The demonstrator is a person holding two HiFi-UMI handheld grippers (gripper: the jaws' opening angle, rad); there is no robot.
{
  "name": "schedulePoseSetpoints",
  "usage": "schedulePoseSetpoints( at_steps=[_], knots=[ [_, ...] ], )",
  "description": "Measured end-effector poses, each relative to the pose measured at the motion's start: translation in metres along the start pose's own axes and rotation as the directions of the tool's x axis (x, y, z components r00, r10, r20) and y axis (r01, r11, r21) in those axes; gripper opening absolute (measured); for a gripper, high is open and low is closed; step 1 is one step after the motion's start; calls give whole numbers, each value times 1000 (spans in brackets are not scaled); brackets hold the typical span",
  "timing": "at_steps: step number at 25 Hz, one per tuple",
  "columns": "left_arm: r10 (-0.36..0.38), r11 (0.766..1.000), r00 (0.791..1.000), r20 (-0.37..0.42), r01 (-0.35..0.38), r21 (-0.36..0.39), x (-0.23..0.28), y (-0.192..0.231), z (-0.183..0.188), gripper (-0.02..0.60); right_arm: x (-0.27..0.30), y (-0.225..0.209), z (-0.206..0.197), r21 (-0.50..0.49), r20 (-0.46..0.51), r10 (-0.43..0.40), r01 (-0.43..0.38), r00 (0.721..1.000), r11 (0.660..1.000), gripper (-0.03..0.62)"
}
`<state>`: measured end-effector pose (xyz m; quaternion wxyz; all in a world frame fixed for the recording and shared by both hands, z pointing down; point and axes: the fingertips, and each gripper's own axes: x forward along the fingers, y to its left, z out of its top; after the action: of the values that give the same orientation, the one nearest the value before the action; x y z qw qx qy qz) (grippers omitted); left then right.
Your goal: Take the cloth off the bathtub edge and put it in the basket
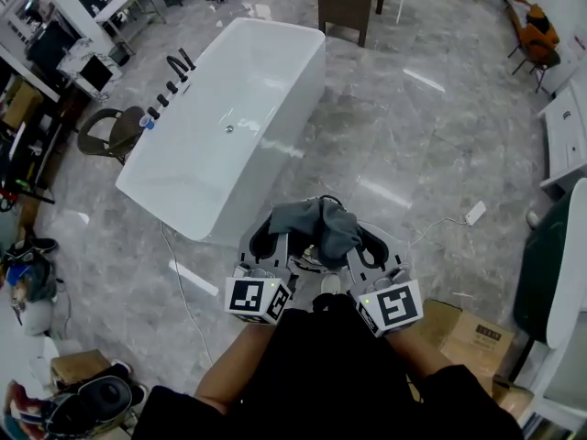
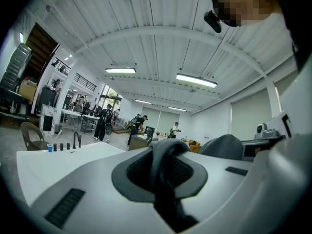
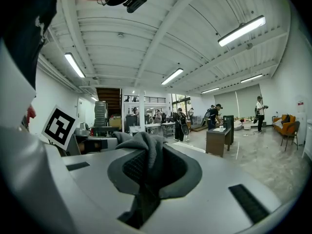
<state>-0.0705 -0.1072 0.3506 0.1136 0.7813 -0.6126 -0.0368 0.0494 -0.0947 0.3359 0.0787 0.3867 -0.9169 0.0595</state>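
The left gripper (image 2: 163,179) is pinching a grey cloth (image 2: 165,152) between its nearly closed jaws, with the fold rising above the pads, while beyond it the white bathtub (image 2: 58,157) is showing at the left (black taps (image 2: 76,140) and a blue cup (image 2: 49,147) standing on its rim).

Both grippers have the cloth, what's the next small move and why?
Probably keep both grips shut and turn away from the bathtub to find the basket: the cloth is pinched by the left gripper and right gripper, off the tub edge, and no basket shows.
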Motion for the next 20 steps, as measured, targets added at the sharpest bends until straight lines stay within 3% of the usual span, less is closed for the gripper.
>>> schedulePoseSetpoints(
  at_steps=[8, 13, 20],
  knots=[
    [50, 999, 999, -3, -51, -20, 12, 14, -24, 54, 24, -5, -24, -10, -43, 56, -56, 998, 998, 51],
    [38, 997, 999, -39, -40, -65, 19, 29, -48, 54, 35, -15, -47, -63, -57, -11, 7, 998, 998, 51],
    [41, 991, 988, -148, -59, -119, 33, 50, -95, 54, 59, -32, -84, -15, -125, -51, 50, 991, 999, 51]
  ],
)
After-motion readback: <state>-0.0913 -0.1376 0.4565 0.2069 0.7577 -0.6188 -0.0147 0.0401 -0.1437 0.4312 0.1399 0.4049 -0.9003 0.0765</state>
